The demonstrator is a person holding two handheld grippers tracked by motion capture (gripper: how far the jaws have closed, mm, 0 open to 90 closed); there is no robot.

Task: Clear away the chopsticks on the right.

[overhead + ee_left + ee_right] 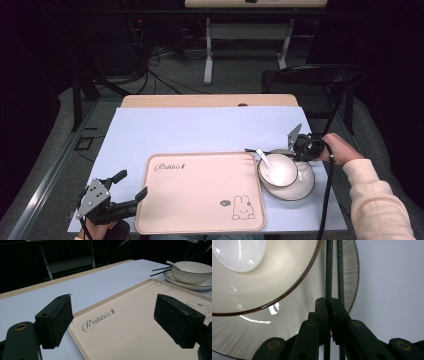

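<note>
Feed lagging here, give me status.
Left gripper open at tray corner. Right gripper shut on chopsticks over plate. Bowl, spoon close beside.

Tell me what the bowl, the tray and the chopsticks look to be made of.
Bowl: likely glazed ceramic, glossy white, bright reflections, dark rim line. Tray: probably matte plastic, beige, printed rabbit, moulded raised edge. Chopsticks: dark, fine woven texture, possibly fibreglass or carbon-look; uncertain.

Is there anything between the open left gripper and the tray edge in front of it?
Nothing visible. The left gripper is open, its jaws either side of the tray's left rim, with only bare table cover around.
</note>
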